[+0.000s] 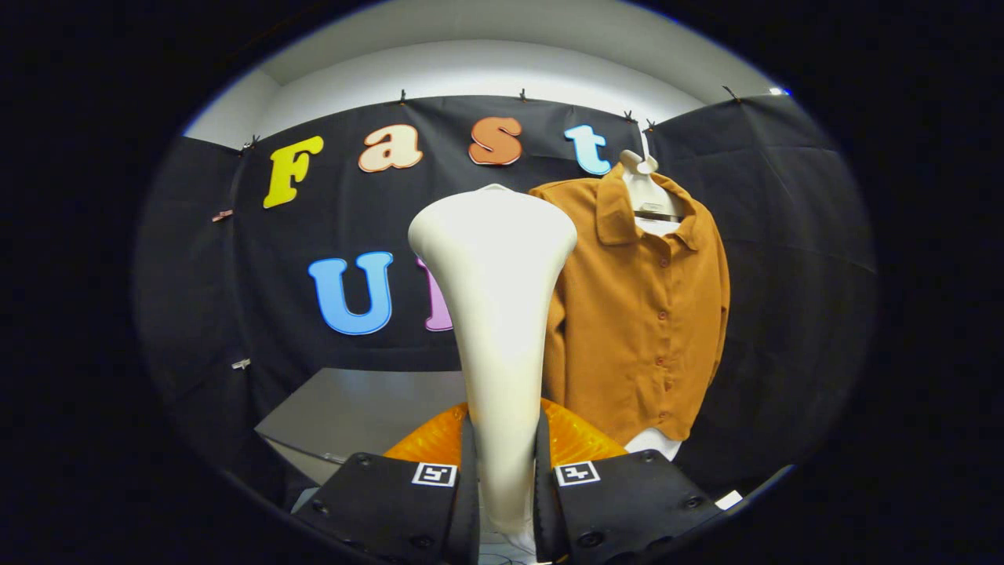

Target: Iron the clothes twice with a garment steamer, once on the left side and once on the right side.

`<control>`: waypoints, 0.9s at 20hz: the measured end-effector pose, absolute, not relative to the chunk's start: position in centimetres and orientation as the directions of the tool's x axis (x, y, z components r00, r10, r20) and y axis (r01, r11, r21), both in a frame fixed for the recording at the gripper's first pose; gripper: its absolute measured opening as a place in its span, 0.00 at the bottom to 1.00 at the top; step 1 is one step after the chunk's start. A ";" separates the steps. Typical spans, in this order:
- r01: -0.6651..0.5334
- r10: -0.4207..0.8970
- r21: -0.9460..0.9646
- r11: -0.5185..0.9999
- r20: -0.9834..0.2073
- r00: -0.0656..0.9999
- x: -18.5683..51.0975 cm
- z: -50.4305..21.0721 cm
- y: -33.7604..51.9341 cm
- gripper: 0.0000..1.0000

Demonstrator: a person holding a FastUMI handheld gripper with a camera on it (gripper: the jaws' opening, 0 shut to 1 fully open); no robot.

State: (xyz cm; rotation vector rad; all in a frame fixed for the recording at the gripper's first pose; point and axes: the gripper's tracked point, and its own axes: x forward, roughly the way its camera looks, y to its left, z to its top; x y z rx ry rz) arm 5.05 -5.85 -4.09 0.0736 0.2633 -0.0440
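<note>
Tongs point(504, 479) pinching the narrow white handle of the garment steamer point(496, 314), both black fingers point(439, 502) pressed against its sides. Steamer upright, widening to a broad flat head that rises ahead of the fingers. Behind the handle's base, an orange translucent part point(427, 441), partly hidden by the fingers. Beyond and right of the steamer head, an orange-brown buttoned shirt point(651, 314) hanging on a white hanger point(647, 184) against the black cloth wall, its left sleeve covered by the steamer; steamer and shirt apparently apart, gap hard to judge. White fabric point(655, 443) showing under the shirt hem. Grey table point(353, 408) lower left, beyond the fingers.
</note>
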 end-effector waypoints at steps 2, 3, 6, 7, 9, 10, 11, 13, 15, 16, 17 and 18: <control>0.020 -0.003 0.067 0.998 -0.253 0.967 4.5 -3.6 -3.1 0.31; 0.009 0.008 0.069 0.998 -0.250 0.968 4.3 -3.5 -1.9 0.31; -0.007 0.022 0.066 0.998 -0.236 0.971 3.3 -2.9 0.8 0.31; 0.001 0.013 0.061 0.998 -0.232 0.973 3.0 -2.7 1.1 0.31; 0.019 -0.006 0.058 0.998 -0.221 0.975 2.6 -2.4 1.7 0.31; 0.022 -0.009 0.056 0.998 -0.214 0.977 2.4 -2.0 2.1 0.31; 0.021 -0.010 0.051 0.998 -0.206 0.979 2.3 -1.7 2.4 0.31; 0.025 -0.016 0.042 0.999 -0.192 0.981 2.0 -1.2 2.7 0.31; 0.029 -0.021 0.040 0.999 -0.187 0.982 1.9 -1.0 2.7 0.31; 0.032 -0.024 0.040 0.999 -0.188 0.982 2.0 -0.9 2.8 0.31; 0.035 -0.026 0.040 0.999 -0.189 0.982 2.0 -0.9 2.9 0.31; 0.035 -0.027 0.041 0.999 -0.189 0.982 1.9 -0.9 2.9 0.31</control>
